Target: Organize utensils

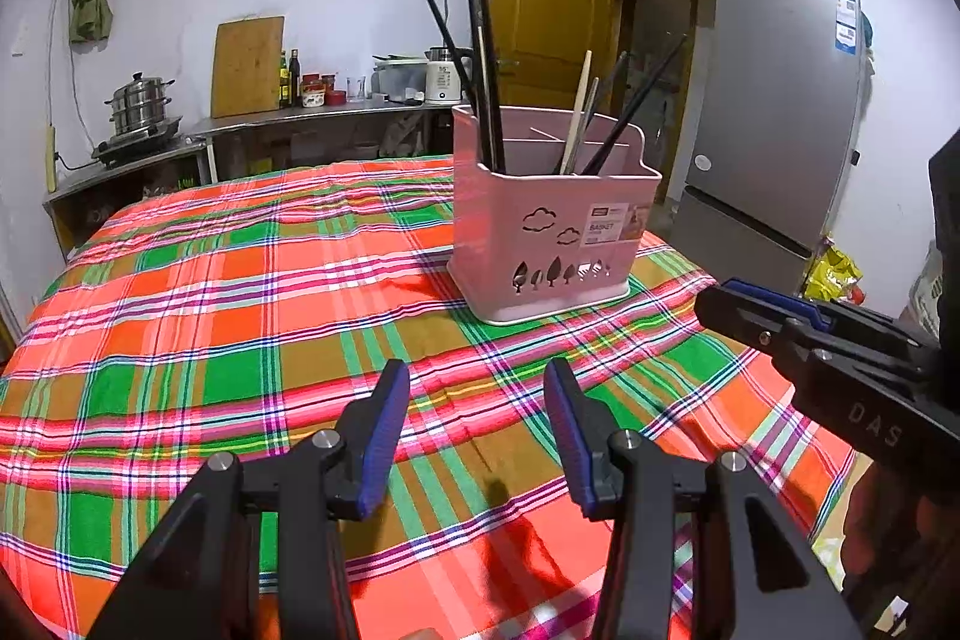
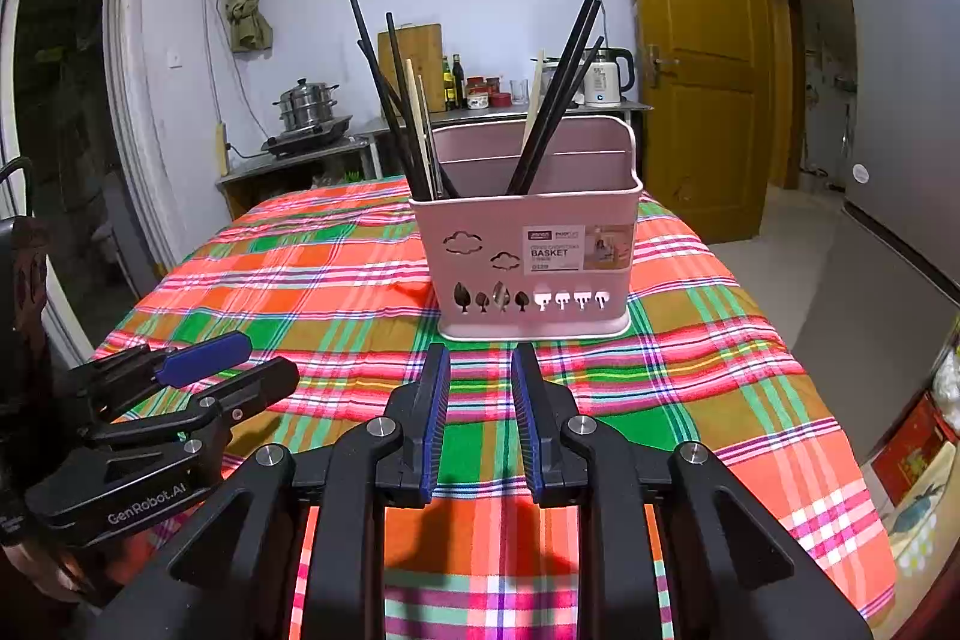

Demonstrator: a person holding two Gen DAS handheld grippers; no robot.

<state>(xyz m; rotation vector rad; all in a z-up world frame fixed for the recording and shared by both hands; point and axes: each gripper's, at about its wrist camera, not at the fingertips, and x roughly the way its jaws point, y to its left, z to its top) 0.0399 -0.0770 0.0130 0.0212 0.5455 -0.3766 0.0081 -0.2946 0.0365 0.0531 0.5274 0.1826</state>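
A pink utensil basket (image 1: pixel 549 232) (image 2: pixel 528 256) stands upright on the plaid-covered table (image 1: pixel 240 316) (image 2: pixel 300 280). Black chopsticks (image 1: pixel 486 70) (image 2: pixel 390 100) and pale wooden ones (image 1: pixel 577 112) (image 2: pixel 417 130) stand in its compartments, leaning left and right. My left gripper (image 1: pixel 477 370) is open and empty, low over the cloth in front of the basket. It also shows at the left of the right wrist view (image 2: pixel 264 361). My right gripper (image 2: pixel 480 358) is open and empty, just in front of the basket. It also shows at the right of the left wrist view (image 1: pixel 720 295).
A grey fridge (image 1: pixel 774 118) stands right of the table, beside an open yellow door (image 2: pixel 696 58). A steel counter (image 1: pixel 312 112) along the back wall holds a steamer pot (image 1: pixel 141 103), a cutting board, bottles and a kettle (image 2: pixel 603 79).
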